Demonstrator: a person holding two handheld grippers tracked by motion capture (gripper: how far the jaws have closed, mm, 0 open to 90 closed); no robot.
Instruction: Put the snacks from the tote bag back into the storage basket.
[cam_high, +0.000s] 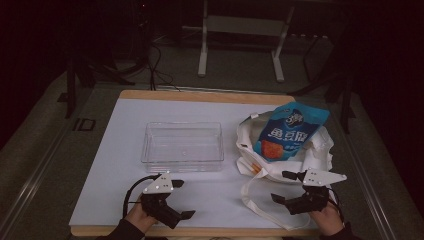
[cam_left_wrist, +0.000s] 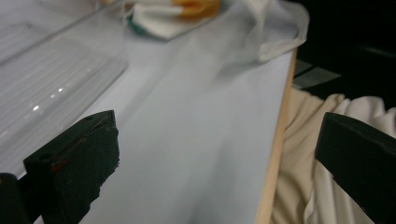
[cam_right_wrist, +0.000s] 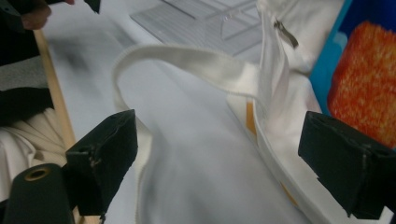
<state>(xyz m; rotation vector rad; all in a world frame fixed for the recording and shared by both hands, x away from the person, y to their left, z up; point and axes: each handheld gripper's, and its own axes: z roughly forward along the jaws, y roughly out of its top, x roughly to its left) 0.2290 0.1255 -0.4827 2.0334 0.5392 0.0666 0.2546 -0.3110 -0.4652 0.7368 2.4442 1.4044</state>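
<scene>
— What sits where on the table (cam_high: 110, 150)?
— 1 tray (cam_high: 182, 146) lies near the middle. Just to its right lies a cloth bag (cam_high: 280, 150), with a snack packet (cam_high: 287, 131) on top of it, sticking out toward the far edge.
— And the bag's strap (cam_high: 255, 200)?
— It loops toward the near edge, between the 2 grippers: the left gripper (cam_high: 181, 199) in front of the tray, the right gripper (cam_high: 284, 187) just in front of the bag.

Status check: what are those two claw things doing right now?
Left gripper open, empty. Right gripper open beside white cloth bag. Blue snack packet on bag. Clear plastic tray empty.
</scene>
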